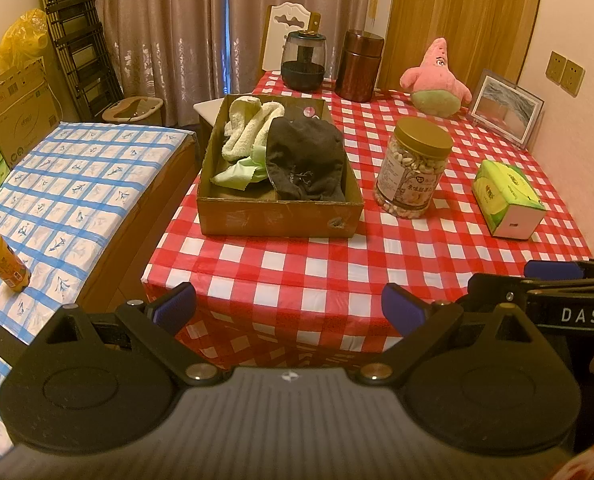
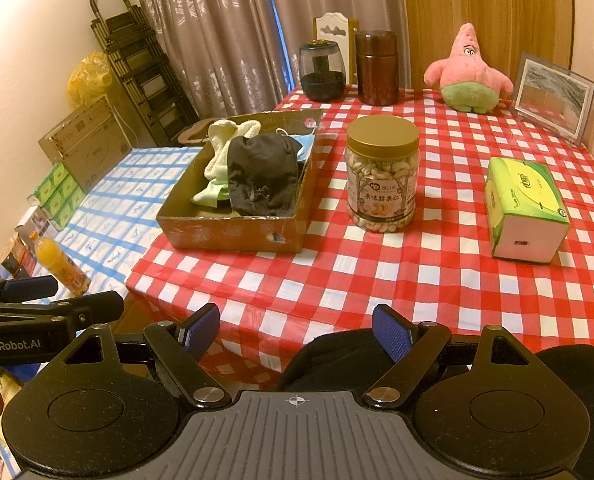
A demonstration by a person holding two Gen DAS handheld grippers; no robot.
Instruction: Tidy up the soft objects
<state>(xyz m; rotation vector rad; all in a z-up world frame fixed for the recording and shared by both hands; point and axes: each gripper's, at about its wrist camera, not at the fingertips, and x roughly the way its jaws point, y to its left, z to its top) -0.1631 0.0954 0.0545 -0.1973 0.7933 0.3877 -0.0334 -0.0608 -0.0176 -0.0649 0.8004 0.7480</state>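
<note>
Red-and-white checked cloth covers the table (image 1: 437,248), at whose near edge both grippers are held, pointed downward and forward. Toward the left side of the cloth a shallow cardboard box (image 1: 281,220) is seen, and in it a pale towel (image 1: 249,124), a light green cloth (image 1: 237,172) and a black garment (image 1: 305,164) are already piled. A pink plush toy (image 2: 467,72) is left standing at the far right of the table, well apart from the box, beside a picture frame (image 2: 553,98). It is judged to be the soft thing not yet put away.

The left gripper (image 1: 289,310) is spread wide and nothing is held in it; the right gripper (image 2: 297,332) is likewise spread wide and empty.

For the plush to be fetched well, the right gripper would best be carried over the nut jar (image 2: 381,172) and past the tissue box (image 2: 525,208) without either being knocked. The toy's body is better pinched than a thin limb, so that it is not dropped on the way to the box.

From the right wrist, something light blue (image 2: 307,146) is glimpsed behind the black garment; what it is cannot be told. The bottom of the box is mostly hidden by the pile. A dark rounded shape under the right gripper cannot be made out.
</note>
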